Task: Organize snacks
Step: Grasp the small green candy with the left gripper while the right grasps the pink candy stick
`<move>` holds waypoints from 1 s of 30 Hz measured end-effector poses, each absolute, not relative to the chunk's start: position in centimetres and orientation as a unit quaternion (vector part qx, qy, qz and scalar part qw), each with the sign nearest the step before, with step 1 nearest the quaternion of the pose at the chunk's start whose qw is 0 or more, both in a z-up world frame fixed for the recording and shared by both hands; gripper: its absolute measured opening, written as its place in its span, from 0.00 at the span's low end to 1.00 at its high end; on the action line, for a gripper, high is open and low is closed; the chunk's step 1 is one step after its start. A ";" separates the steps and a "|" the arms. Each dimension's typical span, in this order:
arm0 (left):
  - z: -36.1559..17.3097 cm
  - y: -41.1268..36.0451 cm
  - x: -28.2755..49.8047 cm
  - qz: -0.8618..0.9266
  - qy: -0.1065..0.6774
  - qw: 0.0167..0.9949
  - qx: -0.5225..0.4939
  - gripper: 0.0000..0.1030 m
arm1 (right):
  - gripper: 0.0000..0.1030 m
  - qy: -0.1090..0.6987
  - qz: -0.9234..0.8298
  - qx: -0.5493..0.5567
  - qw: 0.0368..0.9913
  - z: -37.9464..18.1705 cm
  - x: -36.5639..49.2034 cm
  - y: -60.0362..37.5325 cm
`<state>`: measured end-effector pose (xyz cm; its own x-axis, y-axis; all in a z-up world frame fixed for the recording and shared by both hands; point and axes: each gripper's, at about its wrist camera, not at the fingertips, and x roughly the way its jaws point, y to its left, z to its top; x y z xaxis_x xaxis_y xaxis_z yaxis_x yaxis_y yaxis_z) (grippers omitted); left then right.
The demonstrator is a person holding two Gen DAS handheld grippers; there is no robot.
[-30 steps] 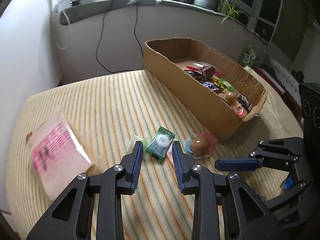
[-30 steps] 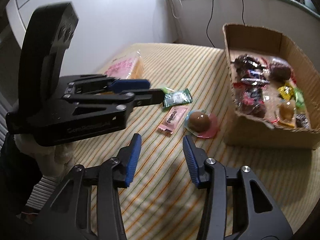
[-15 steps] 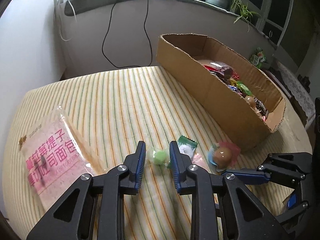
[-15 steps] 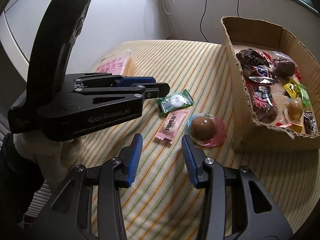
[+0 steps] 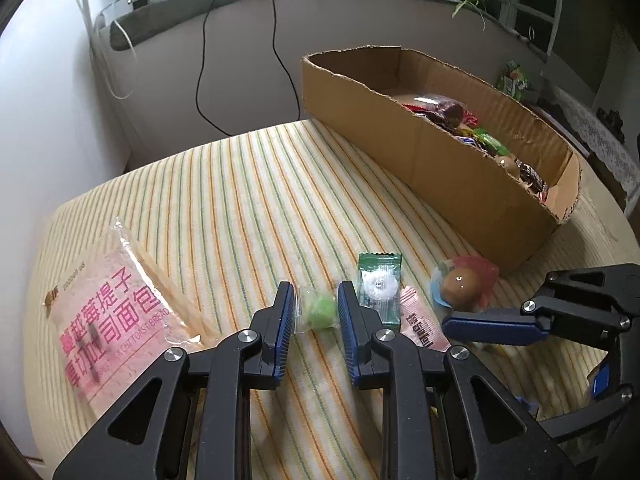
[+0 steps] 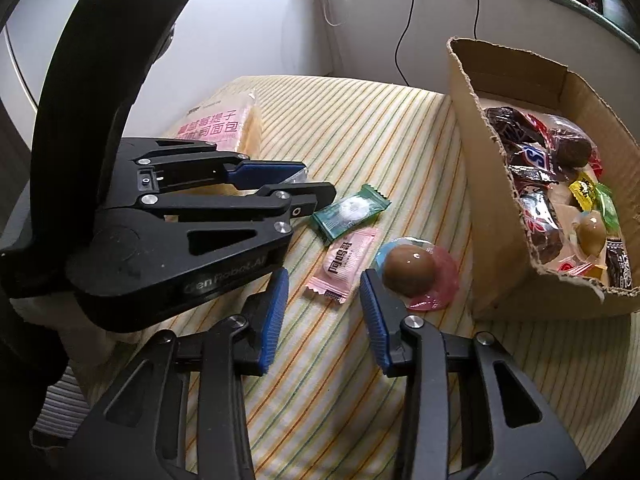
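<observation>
My left gripper (image 5: 316, 304) is shut on a small green candy in a clear wrapper (image 5: 318, 312), low over the striped cloth. Right beside it lie a green-wrapped white candy (image 5: 379, 288), a pink sachet (image 5: 424, 326) and a brown jelly cup (image 5: 460, 284). In the right wrist view, my right gripper (image 6: 324, 292) has its jaws closing. The near end of the pink sachet (image 6: 346, 258) lies between the tips, untouched by the pads. The jelly cup (image 6: 414, 268) sits just off the right fingertip. The left gripper (image 6: 316, 182) reaches in from the left.
A cardboard box (image 5: 440, 160) holding several wrapped snacks stands at the right. A pink pack of toast bread (image 5: 108, 320) lies at the left near the table's edge. A black cable (image 5: 280, 52) hangs on the wall behind. A gloved hand (image 6: 48, 308) holds the left gripper.
The left jaws have narrowed onto the small green candy. My right gripper has moved in toward the pink sachet and its jaws have narrowed.
</observation>
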<state>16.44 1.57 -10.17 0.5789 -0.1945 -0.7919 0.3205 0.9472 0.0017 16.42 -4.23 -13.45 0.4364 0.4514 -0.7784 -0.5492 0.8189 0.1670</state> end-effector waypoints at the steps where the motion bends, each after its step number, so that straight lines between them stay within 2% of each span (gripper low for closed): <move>1: -10.2 1.6 16.4 -0.146 0.435 0.885 0.073 0.21 | 0.36 0.440 0.295 -0.058 0.846 -13.5 16.4 -4.0; 8: -10.2 2.3 15.7 -0.162 0.441 0.880 0.066 0.21 | 0.33 0.434 0.292 -0.074 0.849 -14.0 16.2 -3.8; 16: -10.2 1.8 15.0 -0.172 0.442 0.877 0.076 0.21 | 0.22 0.432 0.293 -0.076 0.850 -14.2 16.5 -4.2; 30: -10.4 2.3 14.3 -0.170 0.444 0.878 0.056 0.22 | 0.17 0.435 0.300 -0.061 0.847 -14.2 16.3 -5.3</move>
<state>14.28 2.27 -10.35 0.5476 -0.2483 -0.7991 0.3479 0.9361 -0.0524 16.26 -5.27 -14.24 0.4416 0.4551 -0.7732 -0.5619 0.8121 0.1571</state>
